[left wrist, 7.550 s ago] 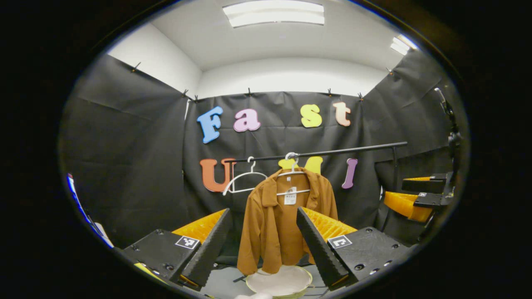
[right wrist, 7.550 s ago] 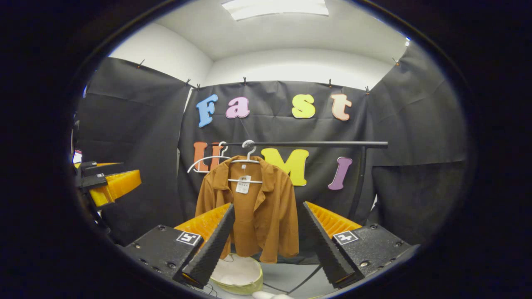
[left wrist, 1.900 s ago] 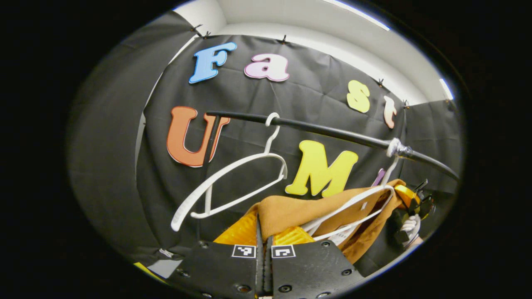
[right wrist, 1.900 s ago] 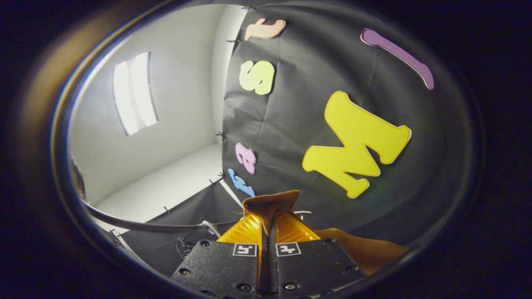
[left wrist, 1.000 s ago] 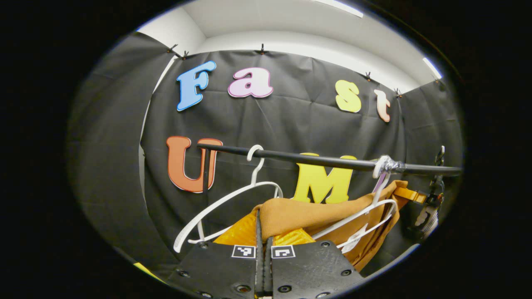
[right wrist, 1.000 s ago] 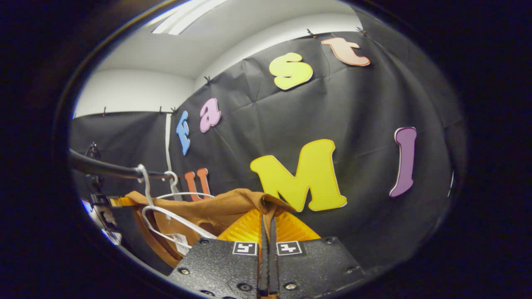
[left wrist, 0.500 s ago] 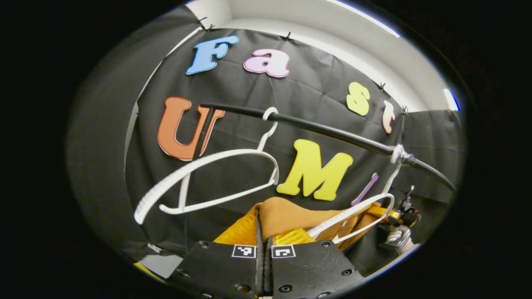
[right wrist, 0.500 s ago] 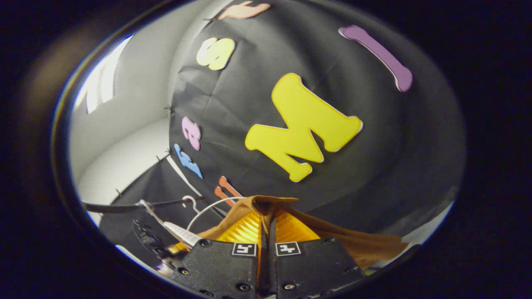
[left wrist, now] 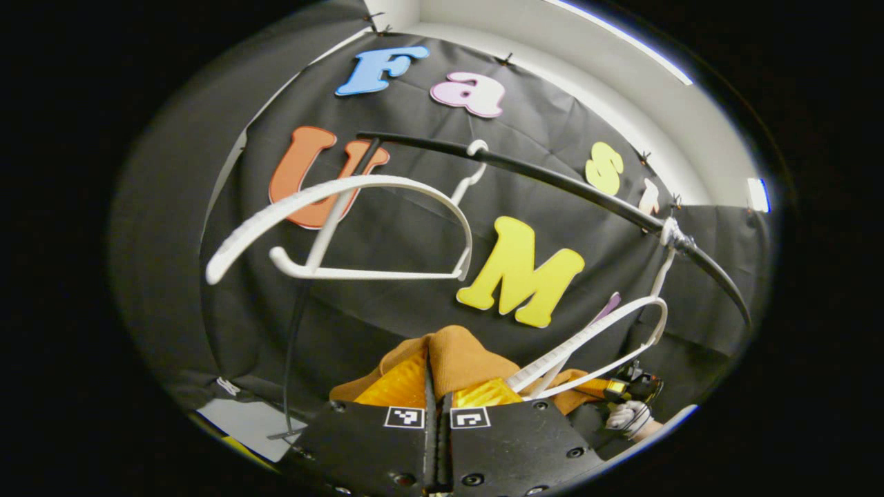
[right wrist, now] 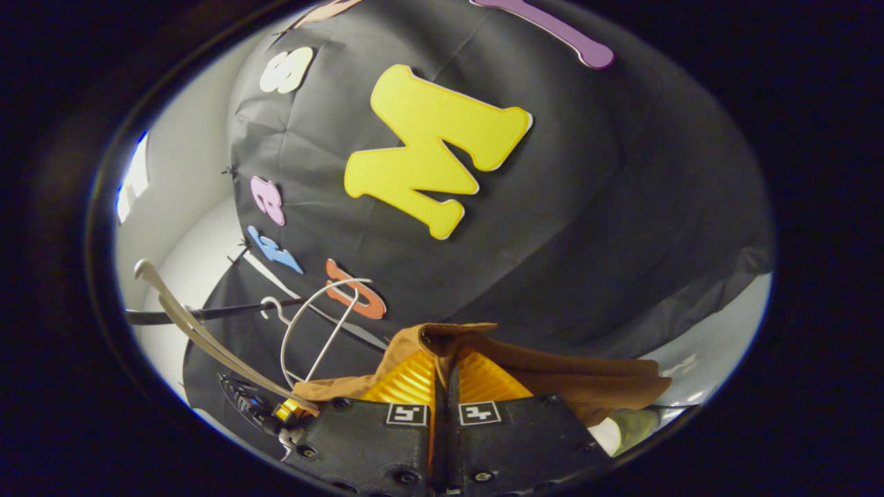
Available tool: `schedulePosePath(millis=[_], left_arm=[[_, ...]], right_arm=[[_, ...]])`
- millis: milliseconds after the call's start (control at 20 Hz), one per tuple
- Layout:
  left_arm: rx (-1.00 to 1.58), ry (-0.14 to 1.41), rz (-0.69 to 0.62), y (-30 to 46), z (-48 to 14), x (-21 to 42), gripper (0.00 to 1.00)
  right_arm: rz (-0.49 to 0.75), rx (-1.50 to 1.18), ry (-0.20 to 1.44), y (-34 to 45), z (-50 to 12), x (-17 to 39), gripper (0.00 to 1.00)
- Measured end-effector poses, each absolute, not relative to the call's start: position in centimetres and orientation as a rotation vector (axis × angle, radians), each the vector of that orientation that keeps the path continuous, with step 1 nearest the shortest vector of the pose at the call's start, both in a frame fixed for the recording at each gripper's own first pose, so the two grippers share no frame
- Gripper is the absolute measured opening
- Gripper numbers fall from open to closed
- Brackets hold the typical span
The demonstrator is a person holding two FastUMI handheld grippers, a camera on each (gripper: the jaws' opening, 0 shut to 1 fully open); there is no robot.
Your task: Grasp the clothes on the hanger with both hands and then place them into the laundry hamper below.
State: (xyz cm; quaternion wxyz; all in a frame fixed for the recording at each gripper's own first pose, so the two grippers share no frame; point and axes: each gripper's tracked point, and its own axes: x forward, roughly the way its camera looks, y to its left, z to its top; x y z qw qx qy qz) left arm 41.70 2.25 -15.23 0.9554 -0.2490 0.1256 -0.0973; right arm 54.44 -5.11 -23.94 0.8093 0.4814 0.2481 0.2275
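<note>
Jacket (left wrist: 459, 352) slipping clear of its hanger (left wrist: 594, 338) | both tongs (left wrist: 436, 386) (right wrist: 445, 386) clamping brown cloth | keeping grips level, lowering toward hamper (right wrist: 632, 421), lower right

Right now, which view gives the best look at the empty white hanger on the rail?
The left gripper view. The empty white hanger hangs large and whole there, hook over the black rail, well above the brown garment pinched in the left tool. The right gripper view has it small, thin and far off at lower left.
</note>
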Motion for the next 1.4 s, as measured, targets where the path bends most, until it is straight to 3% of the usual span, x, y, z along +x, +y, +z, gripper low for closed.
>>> schedulePosePath(millis=[50, 100, 150, 350, 400, 450, 800, 1050, 1400], left_arm=[[-0.512, 0.251, -0.185, 2.8, -15.6, 40.9, 0.00], [-0.512, 0.253, -0.167, 3.2, -16.1, 40.3, 0.05], [-0.508, 0.264, -0.158, 3.3, -16.8, 39.5, 0.00], [-0.471, 0.339, -0.091, 3.3, -19.3, 36.9, 0.00], [-0.457, 0.358, -0.091, 2.7, -19.7, 36.4, 0.06], [-0.429, 0.369, -0.094, 2.2, -19.7, 35.7, 0.00], [-0.299, 0.342, -0.241, -4.9, -15.7, 33.6, 0.00], [-0.280, 0.323, -0.342, -9.1, -12.9, 31.7, 0.00], [-0.307, 0.325, -0.347, -8.7, -14.1, 28.3, 0.05]], right_arm=[[0.504, 1.027, 0.534, -4.6, -24.0, 54.3, 0.04], [0.518, 1.018, 0.535, -4.0, -24.2, 54.0, 0.03], [0.529, 1.012, 0.539, -3.6, -24.4, 53.8, 0.03], [0.587, 1.035, 0.557, -1.7, -24.4, 52.3, 0.04], [0.587, 1.043, 0.557, -1.0, -24.3, 51.8, 0.04], [0.603, 1.049, 0.557, -0.4, -23.7, 50.8, 0.04], [0.757, 1.081, 0.550, 6.0, -19.2, 43.2, 0.04], [0.855, 0.934, 0.535, 11.0, -17.0, 36.9, 0.04], [0.931, 0.846, 0.575, 15.4, -17.5, 31.1, 0.04]])
